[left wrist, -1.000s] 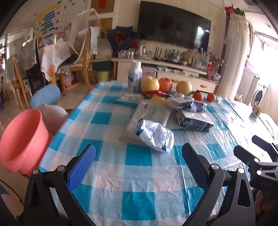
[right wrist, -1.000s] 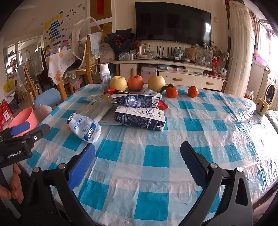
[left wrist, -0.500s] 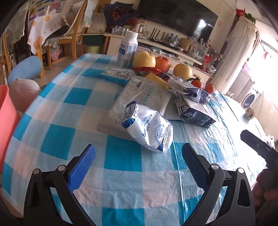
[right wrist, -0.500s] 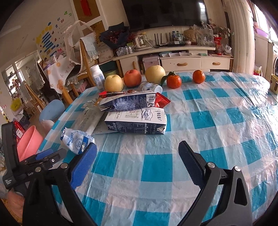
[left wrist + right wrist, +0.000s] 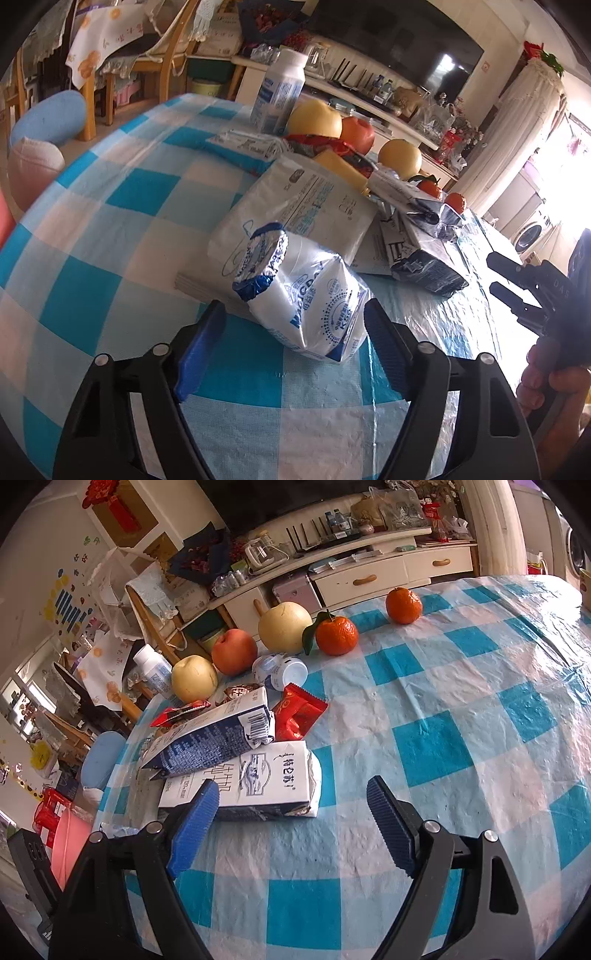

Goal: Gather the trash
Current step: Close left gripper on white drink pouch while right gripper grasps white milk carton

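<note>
While both grippers close in on the litter, the pickup step is under way. The left gripper (image 5: pixel 291 328) straddles a crumpled white-and-blue wrapper (image 5: pixel 303 291) near the table's (image 5: pixel 110 229) front edge, jaws closing, pads not yet pressing. The right gripper (image 5: pixel 291 812) narrows toward a flattened milk carton (image 5: pixel 255 786), which lies only partly between its jaws. Next, each should ease forward and pinch.

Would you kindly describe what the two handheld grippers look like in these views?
Both the left gripper and the right gripper have black plastic frames with silver screw heads, and blue ribbed pads line their fingers. No cables or sleeves are visible.
</note>
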Motion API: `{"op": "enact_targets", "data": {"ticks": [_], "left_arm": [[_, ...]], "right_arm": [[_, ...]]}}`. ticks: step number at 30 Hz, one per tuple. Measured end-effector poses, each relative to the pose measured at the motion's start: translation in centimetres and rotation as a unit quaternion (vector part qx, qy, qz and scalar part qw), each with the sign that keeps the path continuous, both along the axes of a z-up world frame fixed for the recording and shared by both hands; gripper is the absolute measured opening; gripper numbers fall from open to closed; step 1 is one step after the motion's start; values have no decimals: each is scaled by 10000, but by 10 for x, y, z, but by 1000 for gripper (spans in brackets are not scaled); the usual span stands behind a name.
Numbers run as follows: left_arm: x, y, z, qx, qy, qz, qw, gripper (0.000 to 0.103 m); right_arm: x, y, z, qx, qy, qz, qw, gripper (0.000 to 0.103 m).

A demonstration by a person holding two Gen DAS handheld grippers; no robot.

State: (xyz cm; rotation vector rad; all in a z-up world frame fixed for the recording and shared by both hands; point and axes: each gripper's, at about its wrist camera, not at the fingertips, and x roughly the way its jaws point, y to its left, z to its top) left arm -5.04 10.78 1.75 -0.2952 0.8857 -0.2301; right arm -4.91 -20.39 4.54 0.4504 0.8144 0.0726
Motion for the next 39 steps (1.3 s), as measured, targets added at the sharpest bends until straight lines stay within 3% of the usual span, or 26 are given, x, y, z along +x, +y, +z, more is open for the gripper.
{"op": "enact_targets", "data": {"ticks": [6,9,11,13,19,25,27,28,30,34,38,39], "left_arm": [[4,-1,-2,-92,-28,-2,10000,62],[6,0,0,-158,-25,-18,9999,53],[7,1,1,-161,-40,-7,9999,49],[8,2,1,-195,-17,-15,9998,48],[7,8,4,-304,0,-64,9995,40],[4,20,7,-422,24,-9,9991,33],[3,24,8,-470,29,29,9989,31],[3,26,9,-485,23,37,9988,30],[2,30,12,-547,7,31,9985,25],[3,36,14,-633,2,7,9980,20],[5,38,12,-698,14,-21,9976,20],[6,39,11,-723,19,-29,9974,20]], "right_arm": [[25,-6,-9,124,115,59,9998,82],[37,0,-19,37,379,249,9990,63],[39,4,-22,48,433,334,9985,59],[37,6,-19,203,421,486,9977,47],[22,43,-13,233,521,1358,9891,43],[-8,89,-4,117,509,2464,9678,43],[-12,90,4,-74,324,2457,9688,50],[-14,89,9,-276,177,2361,9712,62],[-15,87,15,-457,-45,2242,9735,71],[-11,93,16,-482,-192,2369,9701,71],[-2,114,9,-1007,-217,2628,9593,72],[-1,118,8,-1149,-226,2653,9570,77]]}}
